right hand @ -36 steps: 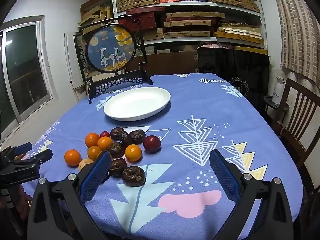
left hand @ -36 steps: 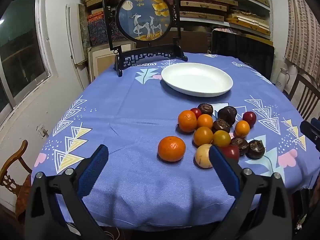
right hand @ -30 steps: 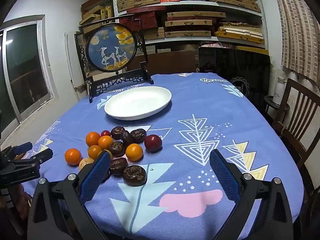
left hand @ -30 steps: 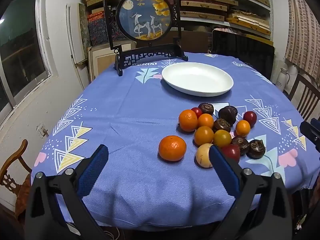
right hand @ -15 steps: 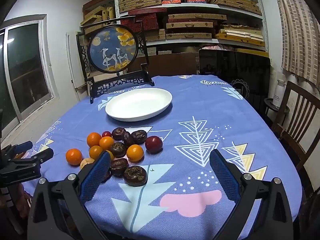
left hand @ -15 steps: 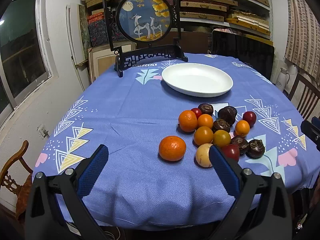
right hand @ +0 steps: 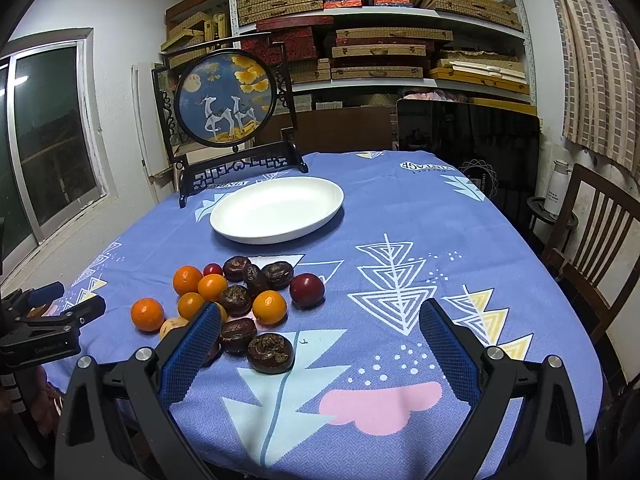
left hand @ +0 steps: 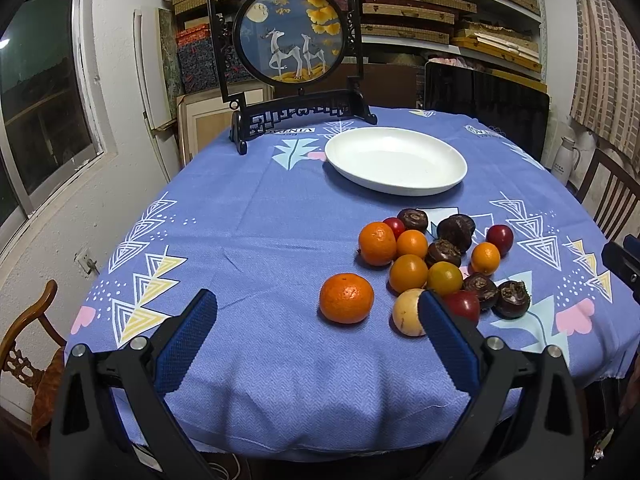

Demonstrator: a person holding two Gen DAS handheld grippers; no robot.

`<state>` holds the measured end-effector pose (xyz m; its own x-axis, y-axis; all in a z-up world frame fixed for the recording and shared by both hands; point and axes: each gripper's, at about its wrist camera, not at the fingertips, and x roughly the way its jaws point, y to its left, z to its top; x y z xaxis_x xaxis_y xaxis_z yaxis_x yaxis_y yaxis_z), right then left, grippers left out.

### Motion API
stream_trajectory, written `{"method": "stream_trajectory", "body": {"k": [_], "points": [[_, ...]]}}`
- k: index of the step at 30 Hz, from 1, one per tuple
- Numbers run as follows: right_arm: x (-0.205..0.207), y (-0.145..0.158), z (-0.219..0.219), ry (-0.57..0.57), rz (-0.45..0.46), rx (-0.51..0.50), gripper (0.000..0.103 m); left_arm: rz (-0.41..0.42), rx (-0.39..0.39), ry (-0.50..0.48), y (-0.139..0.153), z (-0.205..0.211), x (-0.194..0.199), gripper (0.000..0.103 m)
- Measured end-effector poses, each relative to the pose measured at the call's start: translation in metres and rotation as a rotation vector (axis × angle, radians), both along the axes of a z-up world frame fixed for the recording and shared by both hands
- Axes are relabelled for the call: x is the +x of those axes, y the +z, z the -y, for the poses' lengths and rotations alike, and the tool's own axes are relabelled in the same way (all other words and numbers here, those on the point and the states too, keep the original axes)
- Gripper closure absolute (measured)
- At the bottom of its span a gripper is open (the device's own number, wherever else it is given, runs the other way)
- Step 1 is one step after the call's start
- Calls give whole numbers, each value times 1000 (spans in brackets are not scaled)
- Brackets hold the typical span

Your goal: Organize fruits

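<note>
A heap of fruit lies on the blue tablecloth: oranges, dark brown fruits, red plums and a pale yellow one. A big orange [left hand: 346,298] sits apart at the heap's left; a dark brown fruit [right hand: 270,352] is nearest my right gripper. An empty white oval plate [left hand: 396,166] [right hand: 277,209] stands behind the heap. My left gripper [left hand: 318,332] is open and empty, low over the table's near edge. My right gripper [right hand: 320,340] is open and empty, to the right of the heap.
A framed round deer picture on a black stand [left hand: 294,60] stands behind the plate. Wooden chairs [right hand: 592,248] flank the table. Shelves of boxes [right hand: 380,40] fill the back wall. A window [left hand: 36,92] is at the left.
Both grippers have hardly moved; the right wrist view has shifted slightly. The fruit and plate lie as before.
</note>
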<state>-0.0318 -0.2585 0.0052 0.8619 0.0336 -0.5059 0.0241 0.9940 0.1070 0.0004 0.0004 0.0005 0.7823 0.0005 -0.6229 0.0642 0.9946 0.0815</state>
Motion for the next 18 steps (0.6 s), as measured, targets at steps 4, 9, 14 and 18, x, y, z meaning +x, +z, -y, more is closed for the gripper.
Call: {"method": "stream_trajectory", "body": {"k": [4, 9, 14, 18], "points": [[1, 0, -1, 3, -1, -1, 4, 0, -1, 0, 0, 0, 0, 5], [1, -1, -3, 7, -5, 0, 4, -1, 0, 0, 0, 0, 0, 5], [1, -1, -3, 8, -6, 0, 4, 0, -1, 0, 0, 0, 0, 5], [1, -2, -4, 9, -7, -1, 4, -1, -2, 0, 2, 1, -1, 5]]}}
